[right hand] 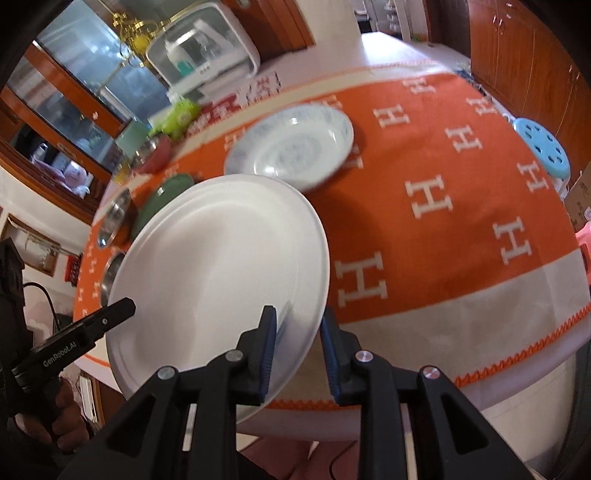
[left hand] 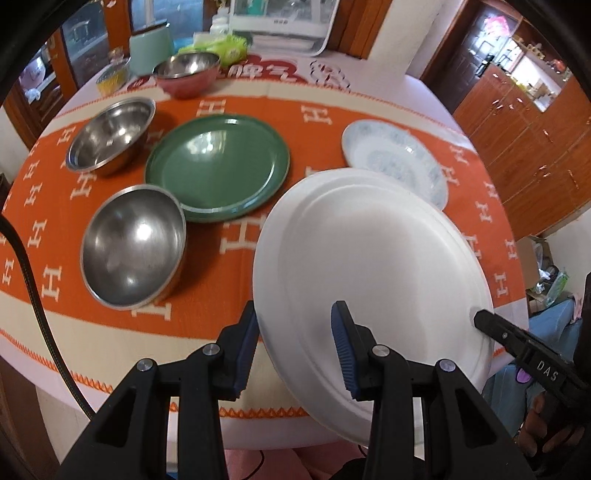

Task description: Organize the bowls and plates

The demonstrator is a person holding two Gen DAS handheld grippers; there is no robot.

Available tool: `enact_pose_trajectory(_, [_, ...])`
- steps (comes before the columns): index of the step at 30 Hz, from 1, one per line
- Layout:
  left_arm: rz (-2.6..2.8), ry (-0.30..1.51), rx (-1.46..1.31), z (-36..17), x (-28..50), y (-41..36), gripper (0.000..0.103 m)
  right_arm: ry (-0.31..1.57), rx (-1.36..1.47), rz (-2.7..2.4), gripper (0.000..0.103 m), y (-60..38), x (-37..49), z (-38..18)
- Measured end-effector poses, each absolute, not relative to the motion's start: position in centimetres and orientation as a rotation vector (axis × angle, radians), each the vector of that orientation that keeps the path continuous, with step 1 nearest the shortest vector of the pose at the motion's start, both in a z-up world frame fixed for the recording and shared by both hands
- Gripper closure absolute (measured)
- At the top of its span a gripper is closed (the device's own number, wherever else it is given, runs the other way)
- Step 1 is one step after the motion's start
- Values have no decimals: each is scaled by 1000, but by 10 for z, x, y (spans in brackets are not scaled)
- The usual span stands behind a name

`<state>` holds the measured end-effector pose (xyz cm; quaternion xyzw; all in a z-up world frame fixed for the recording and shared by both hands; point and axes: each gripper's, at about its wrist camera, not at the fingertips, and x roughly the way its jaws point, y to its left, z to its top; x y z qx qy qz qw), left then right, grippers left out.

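Note:
A large white plate is held tilted above the table's front edge; it also shows in the right wrist view. My left gripper straddles its near rim with a wide gap between the pads. My right gripper is shut on its rim. A green plate, a blue-patterned white plate, two steel bowls and a red-sided steel bowl lie on the orange cloth.
The round table carries an orange H-pattern cloth. At its far side stand a mint container, a green packet and a white appliance. A blue stool and wooden cabinets stand to the right.

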<state>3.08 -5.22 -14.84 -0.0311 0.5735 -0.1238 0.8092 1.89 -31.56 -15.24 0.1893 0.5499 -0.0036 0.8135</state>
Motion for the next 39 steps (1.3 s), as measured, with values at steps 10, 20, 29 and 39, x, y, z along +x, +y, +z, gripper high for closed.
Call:
enact_pose_trajectory(10, [-215,1301,-61,-194,31,-55,66,1264,373,-9,76,-314,23,-187])
enact_pose_trajectory(20, [-187,1300,-52,-211,34,-51,66,1290,317,-38,75,-314,23,-204])
enact_pose_trajectory(29, [-180,1252,-17,-190,40,-40,64,1237,325,-151,45,-324,21,-186])
enact_pose_trajectory(39, [-261,1134,33,-137,53,-29,51,1135,352,-246,43,-314,13,-148])
